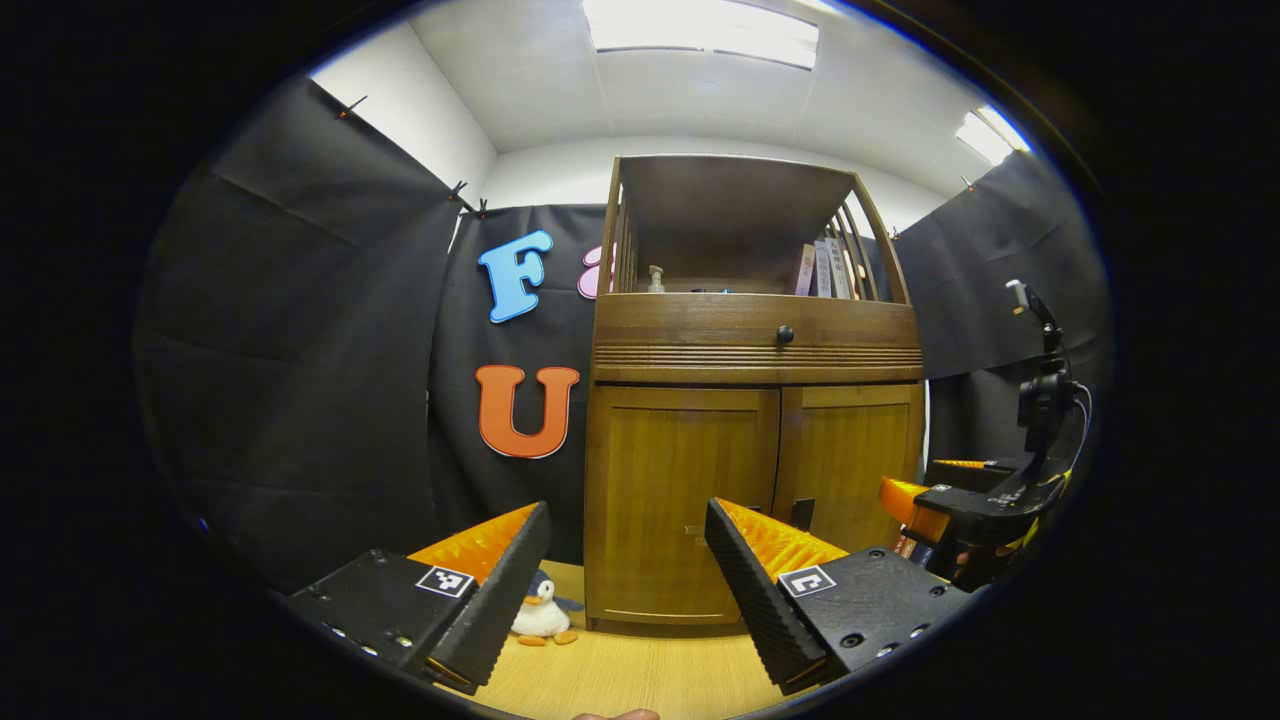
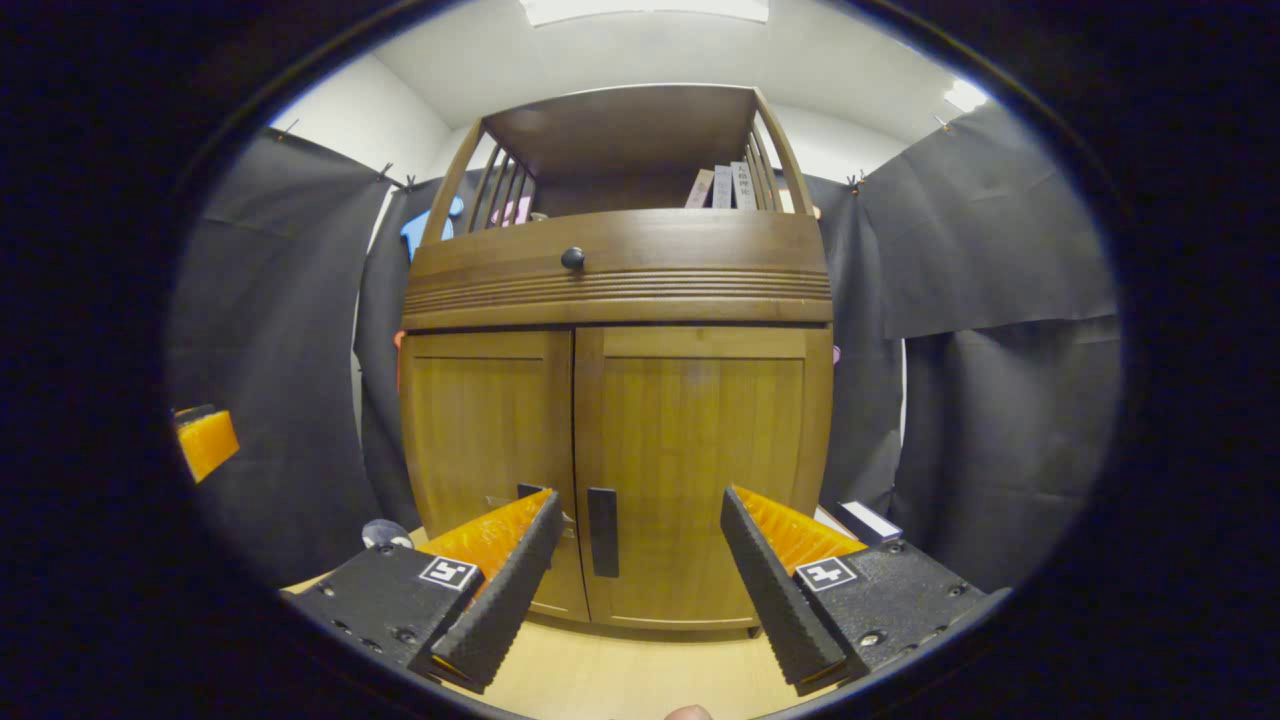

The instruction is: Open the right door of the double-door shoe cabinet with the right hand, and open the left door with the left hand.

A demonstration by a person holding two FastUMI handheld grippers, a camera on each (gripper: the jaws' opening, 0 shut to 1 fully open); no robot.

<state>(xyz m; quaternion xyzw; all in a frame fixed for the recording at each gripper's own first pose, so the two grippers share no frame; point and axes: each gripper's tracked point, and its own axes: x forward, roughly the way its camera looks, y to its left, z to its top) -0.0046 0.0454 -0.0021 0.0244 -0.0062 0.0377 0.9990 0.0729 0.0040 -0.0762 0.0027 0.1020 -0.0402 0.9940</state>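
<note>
The wooden shoe cabinet (image 1: 750,360) stands straight ahead with both doors closed. In the left gripper view my left gripper (image 1: 628,510) is open, a short way in front of the left door (image 1: 680,470); its right finger hides most of that door's handle. The right door (image 1: 850,450) carries a black handle (image 1: 802,513). My right gripper (image 1: 950,505) hovers at the far right. In the right gripper view my right gripper (image 2: 640,500) is open and empty in front of the right door (image 2: 705,440), its black handle (image 2: 602,532) between the fingers but farther off. The left door (image 2: 490,420) is shut.
A penguin plush toy (image 1: 542,615) lies on the wooden floor at the cabinet's left foot. A drawer with a black knob (image 1: 785,335) sits above the doors, with books (image 1: 825,268) on the open shelf. A small box (image 2: 868,520) rests right of the cabinet. A black stand (image 1: 1040,390) rises at the right.
</note>
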